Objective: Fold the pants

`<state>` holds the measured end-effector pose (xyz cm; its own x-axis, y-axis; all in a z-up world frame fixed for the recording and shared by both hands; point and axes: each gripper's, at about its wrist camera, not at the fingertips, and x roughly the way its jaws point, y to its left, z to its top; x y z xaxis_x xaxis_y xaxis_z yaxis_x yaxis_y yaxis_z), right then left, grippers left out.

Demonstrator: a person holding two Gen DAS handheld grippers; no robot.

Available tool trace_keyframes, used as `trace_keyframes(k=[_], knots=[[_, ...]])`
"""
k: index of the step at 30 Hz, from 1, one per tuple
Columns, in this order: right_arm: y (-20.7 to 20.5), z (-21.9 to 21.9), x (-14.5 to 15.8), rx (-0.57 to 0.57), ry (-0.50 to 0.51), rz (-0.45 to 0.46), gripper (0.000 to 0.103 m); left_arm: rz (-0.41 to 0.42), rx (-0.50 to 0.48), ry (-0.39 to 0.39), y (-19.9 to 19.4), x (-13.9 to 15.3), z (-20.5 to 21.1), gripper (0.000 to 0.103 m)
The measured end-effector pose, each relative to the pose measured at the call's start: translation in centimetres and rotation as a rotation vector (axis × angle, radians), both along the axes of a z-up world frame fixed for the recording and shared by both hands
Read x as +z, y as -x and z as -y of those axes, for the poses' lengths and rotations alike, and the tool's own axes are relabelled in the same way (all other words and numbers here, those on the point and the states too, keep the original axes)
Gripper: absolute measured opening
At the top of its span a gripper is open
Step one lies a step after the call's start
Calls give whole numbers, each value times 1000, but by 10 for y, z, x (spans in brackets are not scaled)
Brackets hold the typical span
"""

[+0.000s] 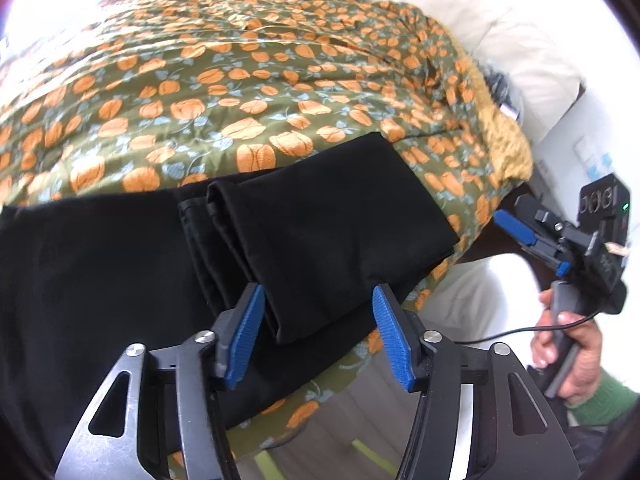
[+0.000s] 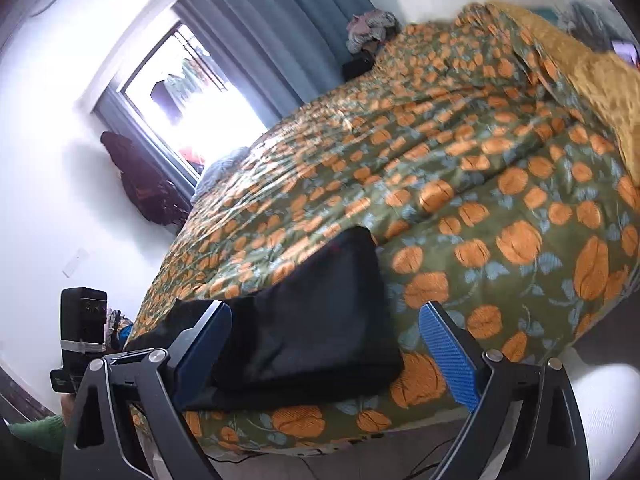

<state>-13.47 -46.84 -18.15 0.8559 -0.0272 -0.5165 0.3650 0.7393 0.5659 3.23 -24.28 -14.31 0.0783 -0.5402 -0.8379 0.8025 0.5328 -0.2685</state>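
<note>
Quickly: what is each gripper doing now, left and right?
Left gripper: open, black pants between its jaws, not pinched.
Right gripper: open, holding nothing.

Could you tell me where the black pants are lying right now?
The pants lie partly folded on the floral bedspread at the bed's near edge, just ahead of the left gripper in its view.

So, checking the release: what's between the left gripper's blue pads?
In the left wrist view, the folded end of the black pants lies between the left gripper's open pads, untouched.
</note>
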Motion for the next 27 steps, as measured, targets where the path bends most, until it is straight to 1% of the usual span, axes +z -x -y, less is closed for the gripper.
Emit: trace_keyframes(k=[2, 5, 7, 8, 10, 12, 14, 15, 17, 19, 21, 24, 26, 27], knots=[[2, 2, -4, -10, -17, 4, 95, 36, 27, -54, -2, -5, 5, 52], [3, 1, -2, -7, -8, 15, 95, 13, 64, -77, -8, -14, 2, 52], [2, 0, -3, -1, -7, 9, 95, 13, 67, -83, -10, -17, 2, 51], [0, -1, -4, 4, -11, 5, 95, 19, 63, -82, -9, -16, 3, 49], [-2, 0, -6, 7, -18, -1, 95, 37, 45, -87, -7, -16, 9, 39], [-3, 0, -7, 5, -22, -5, 95, 52, 44, -110, -7, -19, 15, 18], [-3, 0, -8, 4, -21, -7, 95, 58, 59, -134, -9, -23, 18, 8], [-2, 0, -7, 3, -19, -7, 95, 64, 71, -136, -10, -22, 16, 5], [-1, 0, -6, -2, -16, -2, 95, 75, 95, -118, -12, -14, 6, 1], [2, 0, -5, -8, -15, 3, 95, 96, 127, -92, -15, 1, -11, 1], [3, 1, -6, -12, -19, 4, 95, 113, 160, -87, -19, 7, -27, 1], [0, 3, -9, -10, -37, 0, 95, 62, 167, -134, -27, -12, -30, 2], [-2, 3, -11, -7, -49, -4, 95, 28, 185, -99, -27, -16, -30, 4], [-3, 3, -12, -6, -50, -7, 95, 5, 187, -61, -27, -13, -30, 11]])
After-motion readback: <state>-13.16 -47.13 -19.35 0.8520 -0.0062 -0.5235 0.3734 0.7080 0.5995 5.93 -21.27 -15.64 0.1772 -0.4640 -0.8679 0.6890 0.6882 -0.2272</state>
